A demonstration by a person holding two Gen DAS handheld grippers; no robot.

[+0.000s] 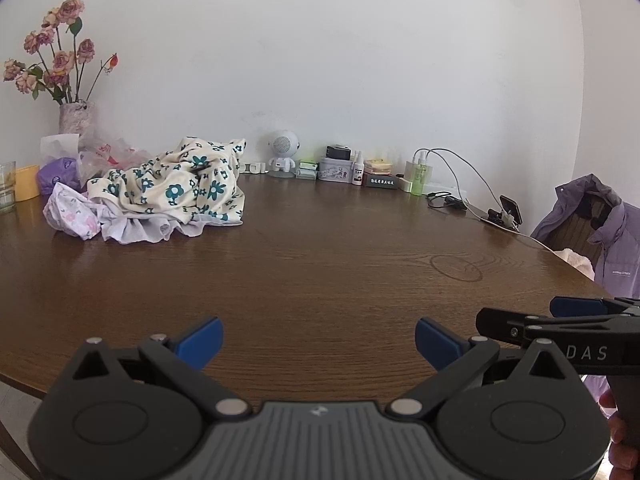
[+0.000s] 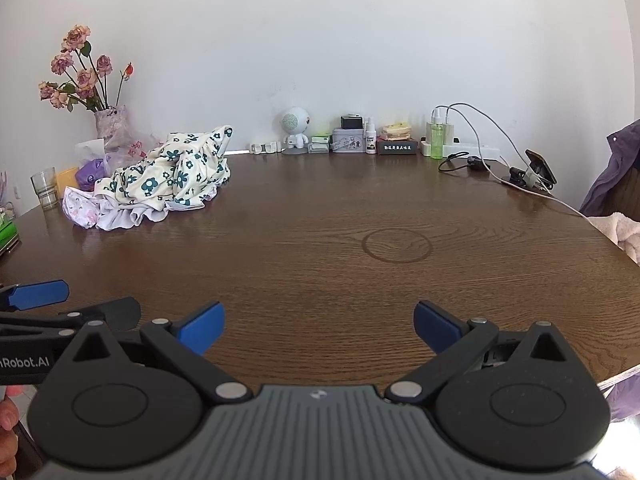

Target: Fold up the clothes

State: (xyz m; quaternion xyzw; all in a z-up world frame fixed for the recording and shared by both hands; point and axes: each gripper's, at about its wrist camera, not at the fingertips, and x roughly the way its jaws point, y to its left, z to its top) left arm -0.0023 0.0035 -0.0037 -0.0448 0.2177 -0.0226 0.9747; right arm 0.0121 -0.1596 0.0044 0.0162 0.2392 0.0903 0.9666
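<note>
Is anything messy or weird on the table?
Yes. The clothes lie in a crumpled heap at the far left of the table, not folded. A faint ring mark also stains the wood near the middle. Both grippers are open and hold nothing.

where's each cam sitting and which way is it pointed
Left wrist: on the left gripper, jaws open, facing across the brown wooden table toward the white wall; the right gripper shows at right.
Right wrist: on the right gripper, jaws open, facing likewise; the left gripper shows at left.
Shared: the crumpled cream floral garment far left.
</note>
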